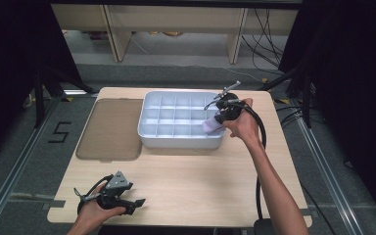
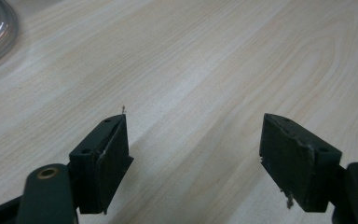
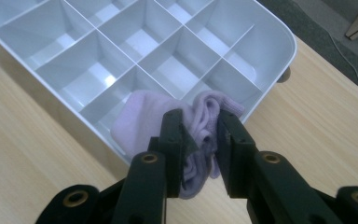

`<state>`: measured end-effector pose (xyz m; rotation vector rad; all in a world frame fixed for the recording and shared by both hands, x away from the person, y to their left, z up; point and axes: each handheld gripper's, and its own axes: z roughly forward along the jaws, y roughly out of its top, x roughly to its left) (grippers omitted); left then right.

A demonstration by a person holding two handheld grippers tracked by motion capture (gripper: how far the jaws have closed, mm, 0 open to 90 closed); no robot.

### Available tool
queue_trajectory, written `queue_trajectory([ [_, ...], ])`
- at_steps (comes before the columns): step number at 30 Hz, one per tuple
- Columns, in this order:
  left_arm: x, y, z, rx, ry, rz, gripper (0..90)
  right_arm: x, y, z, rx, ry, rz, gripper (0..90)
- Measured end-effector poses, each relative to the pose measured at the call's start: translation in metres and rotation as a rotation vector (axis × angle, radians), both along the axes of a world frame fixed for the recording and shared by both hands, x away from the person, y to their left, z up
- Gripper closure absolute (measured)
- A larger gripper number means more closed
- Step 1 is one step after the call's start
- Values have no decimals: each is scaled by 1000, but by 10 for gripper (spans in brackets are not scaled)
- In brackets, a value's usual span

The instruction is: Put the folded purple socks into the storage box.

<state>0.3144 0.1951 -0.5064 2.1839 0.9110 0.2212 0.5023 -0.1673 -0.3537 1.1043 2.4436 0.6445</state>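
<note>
While right claw [image 3: 200, 140] pinches lilac sock [image 3: 142, 123] over tray [image 3: 279, 46] near-corner cell, lower straight, then release; left claw [image 2: 193, 154] spread, idle w/ nothing between.

a translucent brown lid [image 1: 110, 128] lies flat on the light wooden bench [image 1: 200, 181], just left of centre. black cables [image 1: 267, 29] trail across the floor [image 1: 186, 56] beyond.

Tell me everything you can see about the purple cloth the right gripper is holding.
The purple cloth is a pale lilac, soft knit piece, possibly a sock, bunched and folded. The right gripper is shut on its crumpled middle, jaws pinching the folds. It hangs over the near right corner of the white divided tray, partly draped on the rim above a corner compartment, not yet released.
</note>
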Motion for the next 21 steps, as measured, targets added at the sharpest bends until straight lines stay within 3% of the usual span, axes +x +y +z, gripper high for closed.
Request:
queue_trajectory([
  [6, 2, 3, 1, 11, -12, -7, 235, 13, 1, -14, -80, 25, -19, 740],
  [7, 1, 2, 0, -2, 1, 8, 235, 16, 3, -18, -121, 12, -9, 740],
  [9, 1, 2, 0, 9, -9, -3, 235, 17, 4, -20, -132, 10, -9, 740],
  [14, 1, 2, 1, 11, -9, -8, 234, 19, 17, -29, -238, -6, 24, 740],
  [17, 1, 3, 1, 9, -11, -4, 233, 19, 22, -35, -277, -6, 14, 740],
  [19, 0, 2, 0, 5, 5, -1, 232, 21, 24, -37, -286, -10, 31, 740],
  [21, 1, 2, 1, 9, -4, -8, 232, 22, 25, -38, -283, -1, 15, 741],
])
